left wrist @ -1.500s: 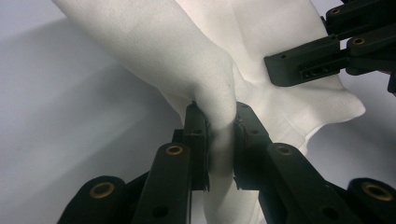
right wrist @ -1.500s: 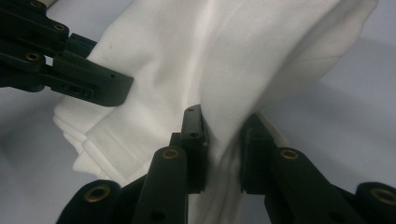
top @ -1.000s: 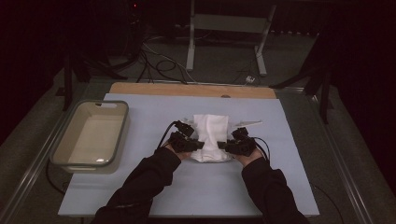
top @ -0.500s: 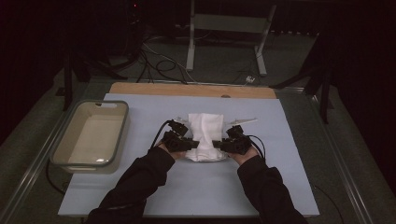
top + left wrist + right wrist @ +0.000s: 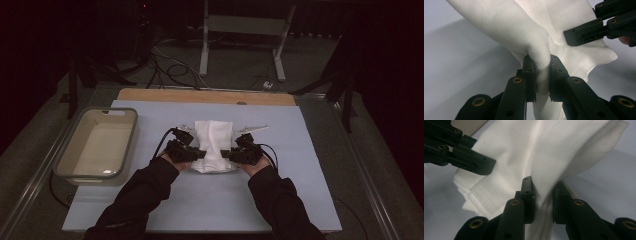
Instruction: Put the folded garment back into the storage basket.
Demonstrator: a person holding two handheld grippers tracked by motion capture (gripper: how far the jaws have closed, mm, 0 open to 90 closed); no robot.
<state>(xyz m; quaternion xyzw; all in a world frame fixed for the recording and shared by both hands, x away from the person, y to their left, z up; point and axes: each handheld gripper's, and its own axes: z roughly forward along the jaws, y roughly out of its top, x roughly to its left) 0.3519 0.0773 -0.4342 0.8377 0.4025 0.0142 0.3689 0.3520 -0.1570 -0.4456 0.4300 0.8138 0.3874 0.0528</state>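
Note:
A white folded cloth point(image 5: 212, 145) lies in the middle of the pale blue table mat point(image 5: 300, 175). My left gripper point(image 5: 200, 154) is shut on the cloth's near left edge; the left gripper view has a bunched fold of the cloth point(image 5: 524, 32) pinched between my left gripper's point(image 5: 541, 75) jaws, lifted off the mat. My right gripper point(image 5: 227, 155) is shut on the near right edge, the cloth point(image 5: 554, 147) pinched between my right gripper's point(image 5: 543, 198) jaws. Both grippers sit close together, facing each other across the cloth's front.
A shallow grey-rimmed tray point(image 5: 62, 167) stands at the mat's left side. A wooden strip point(image 5: 200, 96) runs along the far edge. Beyond the table are cables and a metal stand point(image 5: 240, 25) on the floor. The mat's right half and near strip lie bare.
Both grippers have drawn toward the person and closer together, pulling the cloth's near edge up and bunching it narrower.

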